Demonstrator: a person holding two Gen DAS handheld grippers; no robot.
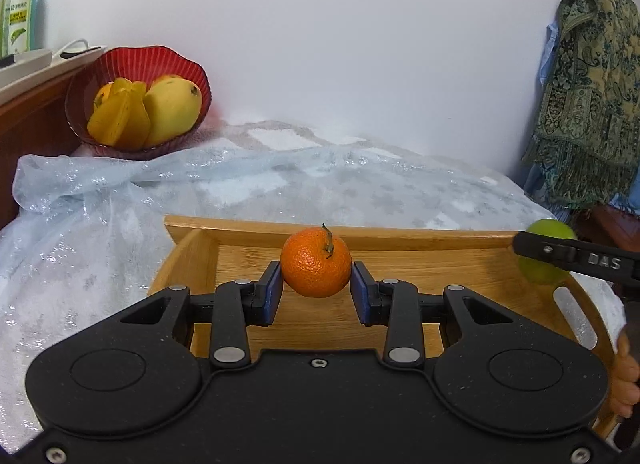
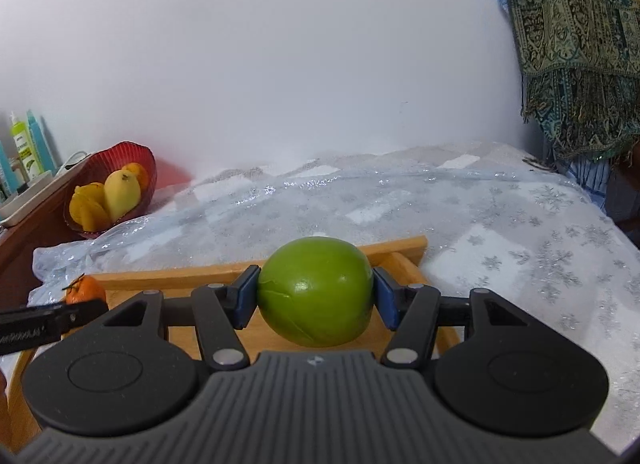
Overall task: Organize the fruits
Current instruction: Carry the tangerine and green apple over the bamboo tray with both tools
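my left claw (image 1: pixel 316 288) is clenching the tangerine (image 1: pixel 315 262) above the wooden tray (image 1: pixel 256 227) | my right claw (image 2: pixel 316 298) is pinching the green fruit (image 2: pixel 316 290) | both are seeming firm, light, roundly slippery; I am squeezing across their widest middles

both wrist views are aimed close over the wooden tray (image 1: pixel 400 238) toward the wall; the red bowl (image 2: pixel 96 168) is shared.

The left claw (image 1: pixel 316 286) points forward and downward, its blue pads pressed on both sides of a tangerine (image 1: pixel 315 262). The right claw (image 2: pixel 316 296), angled likewise, clamps a green fruit (image 2: pixel 316 291) between its pads.
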